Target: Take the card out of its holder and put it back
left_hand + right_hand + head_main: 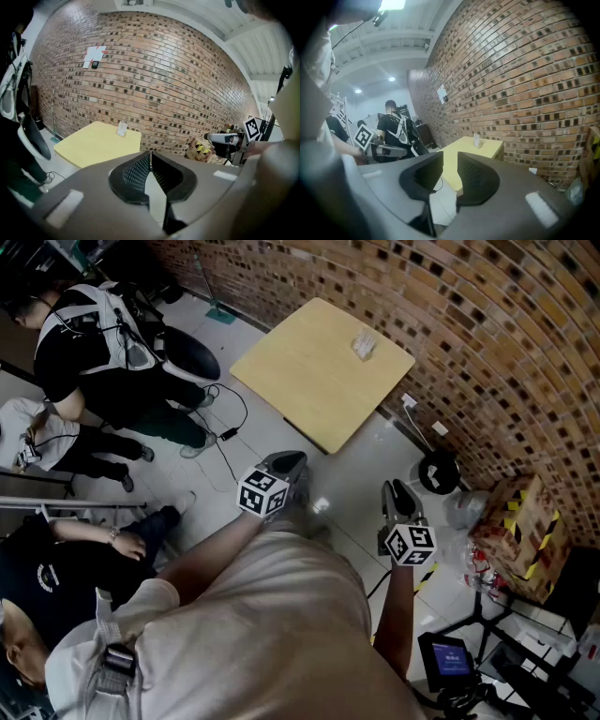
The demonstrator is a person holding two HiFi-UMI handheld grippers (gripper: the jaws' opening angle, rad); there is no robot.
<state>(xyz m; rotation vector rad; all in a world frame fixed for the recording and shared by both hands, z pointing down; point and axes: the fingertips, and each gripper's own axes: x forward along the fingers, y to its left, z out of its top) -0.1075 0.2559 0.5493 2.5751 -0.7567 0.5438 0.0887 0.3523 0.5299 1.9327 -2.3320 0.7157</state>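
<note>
A small clear card holder with a card (364, 343) stands near the far corner of the yellow square table (309, 381), by the brick wall. Both grippers hang over the floor, well short of the table. My left gripper (292, 461) is shut, its black pads meeting at the tips with nothing between them (151, 155). My right gripper (398, 489) is open, with a narrow empty gap between its pads (450, 158). The left gripper view shows the holder (122, 128) on the table (93, 145). In the right gripper view the holder (476, 139) is far ahead.
Three people sit or crouch at the left, one in a black shirt (94, 352). A cardboard box with yellow-black tape (520, 531) and a small screen on a stand (448, 659) are at the right. A black round object (439, 472) and cables lie on the floor.
</note>
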